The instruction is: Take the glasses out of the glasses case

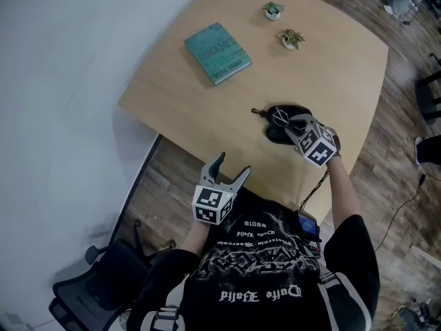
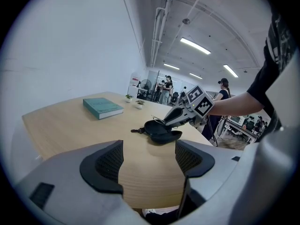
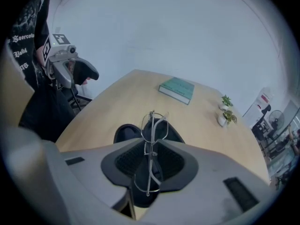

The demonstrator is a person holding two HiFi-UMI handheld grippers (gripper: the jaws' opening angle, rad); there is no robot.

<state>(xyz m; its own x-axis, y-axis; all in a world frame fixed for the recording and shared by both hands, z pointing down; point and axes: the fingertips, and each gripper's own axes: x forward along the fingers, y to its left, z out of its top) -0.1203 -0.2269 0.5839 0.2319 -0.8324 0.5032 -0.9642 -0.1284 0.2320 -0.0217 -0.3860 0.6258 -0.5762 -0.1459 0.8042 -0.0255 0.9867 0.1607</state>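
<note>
Here right gripper (image 1: 295,125) pinches glasses (image 3: 152,125) above case (image 3: 123,133); table (image 1: 331,61) edge near.

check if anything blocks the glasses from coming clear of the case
Nothing visible does. The right gripper has its jaws shut on the glasses, held over the open glasses case.

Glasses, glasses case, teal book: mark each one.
glasses (image 3: 153,127), right gripper view, upper lens.
glasses case (image 2: 161,134), left gripper view, open shell.
teal book (image 1: 217,52), head view, front cover.
</note>
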